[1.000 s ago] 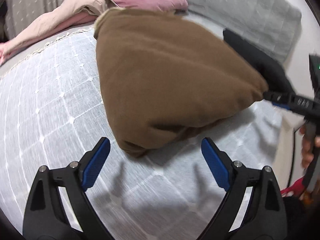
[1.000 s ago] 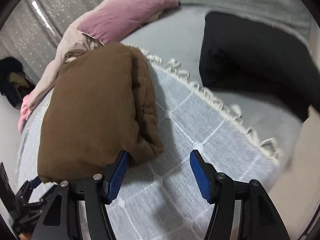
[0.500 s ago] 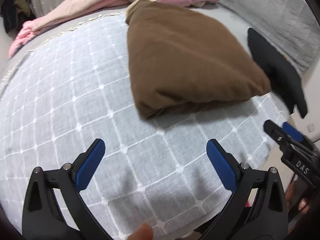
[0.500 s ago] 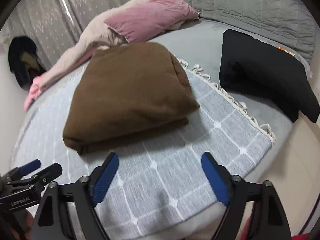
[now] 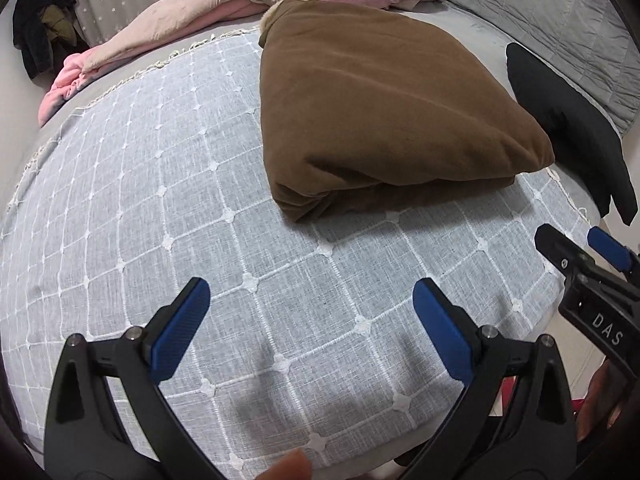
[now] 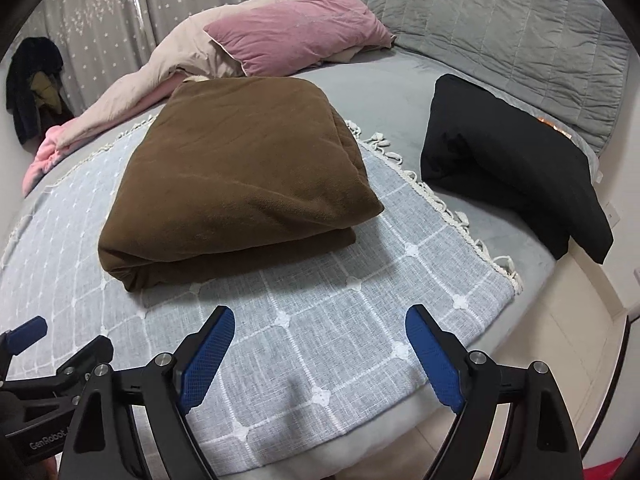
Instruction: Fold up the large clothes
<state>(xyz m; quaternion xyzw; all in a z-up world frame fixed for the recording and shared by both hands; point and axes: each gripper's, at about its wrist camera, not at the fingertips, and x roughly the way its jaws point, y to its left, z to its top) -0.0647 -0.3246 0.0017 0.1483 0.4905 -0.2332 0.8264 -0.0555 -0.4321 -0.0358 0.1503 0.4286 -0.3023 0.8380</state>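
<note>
- Brown garment [image 6: 240,184] is what I'm working on: it lies folded into a thick, squarish bundle on the grey checked throw [image 5: 140,208], well clear of both tools.
- From what I can see, the folding looks finished: layers are stacked, edges roughly aligned, and no sleeve or loose flap trails out.
- My left gripper [image 5: 308,320] hangs over bare throw on the near side of the bundle, fingers spread wide with nothing between them; they have just been opening.
- My right gripper [image 6: 320,350] is the same: jaws parted, nothing grasped, over the throw near the bed's edge; it too has just been opening.
- A black folded item [image 6: 516,164] sits apart on the grey sheet, and a pink pillow [image 6: 296,40] and pale duvet [image 5: 192,20] lie beyond.
- I judge little is left, perhaps a light tidy of the front edge, or moving on to another piece.
</note>
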